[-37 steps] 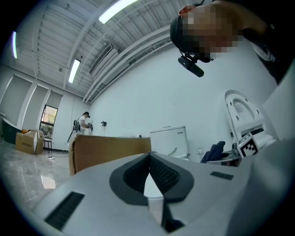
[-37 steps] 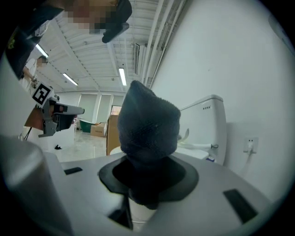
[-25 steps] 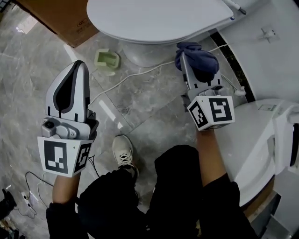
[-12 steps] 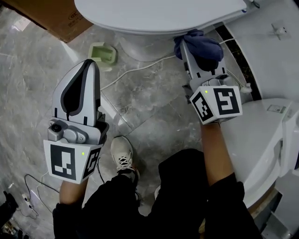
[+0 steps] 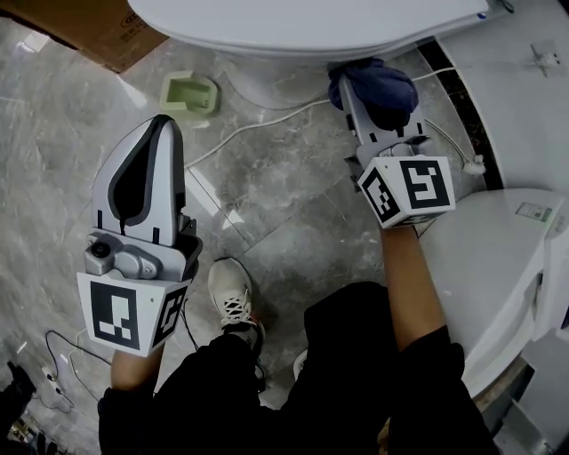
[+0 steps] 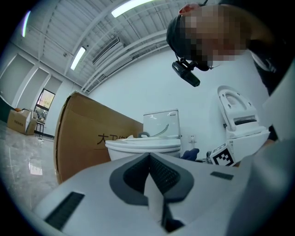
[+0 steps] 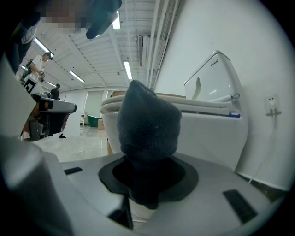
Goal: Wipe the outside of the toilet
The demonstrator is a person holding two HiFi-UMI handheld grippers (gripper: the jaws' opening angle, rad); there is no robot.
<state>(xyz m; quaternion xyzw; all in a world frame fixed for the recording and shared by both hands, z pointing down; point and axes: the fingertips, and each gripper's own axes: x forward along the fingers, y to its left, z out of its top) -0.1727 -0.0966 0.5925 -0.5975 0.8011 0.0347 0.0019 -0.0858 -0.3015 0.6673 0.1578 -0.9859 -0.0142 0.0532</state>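
A white toilet (image 5: 302, 27) with its lid down fills the top of the head view; it also shows in the left gripper view as toilet (image 6: 143, 146) and close up in the right gripper view as toilet (image 7: 207, 133). My right gripper (image 5: 357, 89) is shut on a dark blue cloth (image 5: 378, 89), bunched at the jaw tips, cloth (image 7: 148, 124). The cloth sits just under the bowl's right side, touching or nearly so. My left gripper (image 5: 151, 147) hangs over the floor to the left, shut and empty, left gripper (image 6: 150, 159).
A second white toilet (image 5: 498, 267) stands at the right. A brown cardboard box (image 5: 80, 31) lies at the top left. A green holder (image 5: 188, 91) and a white cable (image 5: 258, 129) lie on the grey marble floor. The person's shoe (image 5: 231, 293) is below.
Both grippers have moved nearer the toilet; the right one has carried the cloth up under the bowl's rim. The left gripper stays shut over the floor.
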